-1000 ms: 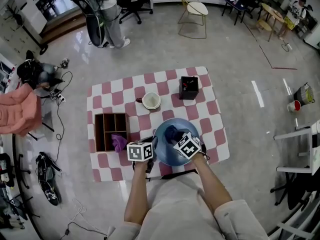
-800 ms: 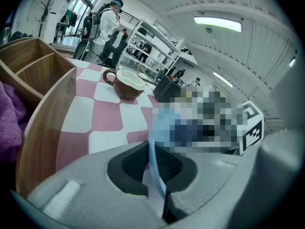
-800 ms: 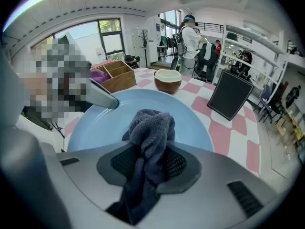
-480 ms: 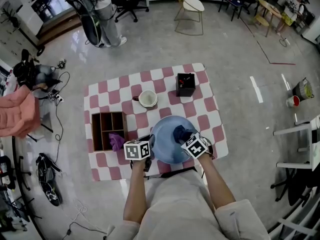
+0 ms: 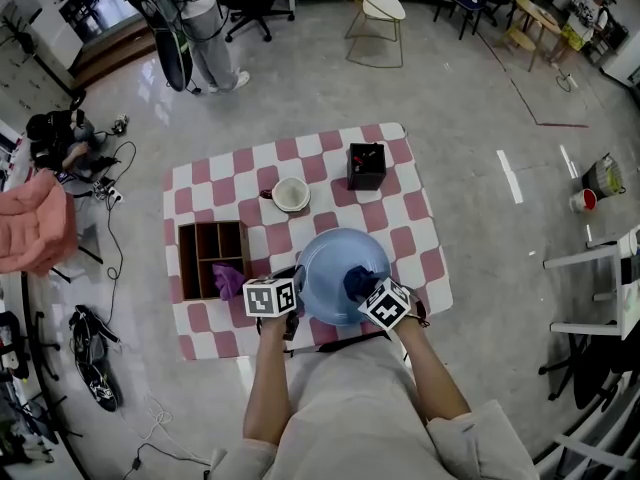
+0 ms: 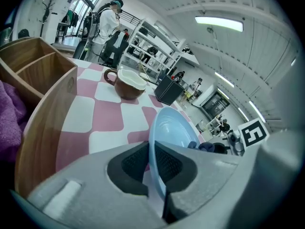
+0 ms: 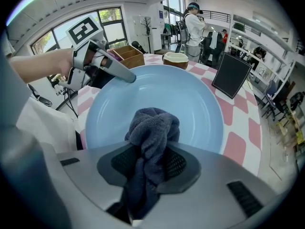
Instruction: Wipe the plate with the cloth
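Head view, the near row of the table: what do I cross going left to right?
wooden box → left tool clamped on the rim → blue plate → right tool holding the dark cloth

The round, shallow, pale blue plate [image 5: 325, 263] lies over the near part of the pink-and-white checked desk [image 5: 400, 238], hollow side up. Its left rim is pinched between the jaws of the left claw [image 6: 151, 163]. The crumpled dark blue cloth [image 7: 152, 125] is bunched in the jaws of the right claw [image 7: 150, 163], which are closed on it. It presses on the plate's inner surface, towards the near right rim.
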The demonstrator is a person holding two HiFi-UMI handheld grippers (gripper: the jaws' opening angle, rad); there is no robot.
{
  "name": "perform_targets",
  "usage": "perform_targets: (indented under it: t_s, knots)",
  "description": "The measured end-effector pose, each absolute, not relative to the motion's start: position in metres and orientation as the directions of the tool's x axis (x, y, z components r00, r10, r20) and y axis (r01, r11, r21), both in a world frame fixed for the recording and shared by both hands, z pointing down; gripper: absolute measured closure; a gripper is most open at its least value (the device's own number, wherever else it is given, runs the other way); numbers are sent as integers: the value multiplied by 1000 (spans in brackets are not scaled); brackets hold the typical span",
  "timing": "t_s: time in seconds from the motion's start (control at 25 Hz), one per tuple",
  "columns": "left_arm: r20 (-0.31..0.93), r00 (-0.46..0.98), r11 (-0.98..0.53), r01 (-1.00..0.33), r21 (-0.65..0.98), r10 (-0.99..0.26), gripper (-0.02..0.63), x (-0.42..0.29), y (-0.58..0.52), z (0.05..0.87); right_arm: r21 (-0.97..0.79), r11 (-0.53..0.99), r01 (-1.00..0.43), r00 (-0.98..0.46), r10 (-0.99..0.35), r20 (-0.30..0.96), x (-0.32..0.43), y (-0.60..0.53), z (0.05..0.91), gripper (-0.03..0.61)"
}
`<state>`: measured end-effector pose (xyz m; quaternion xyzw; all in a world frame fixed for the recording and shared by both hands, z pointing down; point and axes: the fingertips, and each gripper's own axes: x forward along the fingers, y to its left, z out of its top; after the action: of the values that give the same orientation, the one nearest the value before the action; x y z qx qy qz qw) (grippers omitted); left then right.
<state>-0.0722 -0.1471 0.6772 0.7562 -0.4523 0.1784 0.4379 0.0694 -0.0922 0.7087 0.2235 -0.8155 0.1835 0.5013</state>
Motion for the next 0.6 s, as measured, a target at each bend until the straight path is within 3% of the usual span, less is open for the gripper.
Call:
perform_targets:
  t_s: [0.6]
  knots:
    - [679, 505, -214, -857, 469, -533, 586, -71, -147, 676, -166, 906, -389, -476, -43, 879, 14, -43, 709, 456]
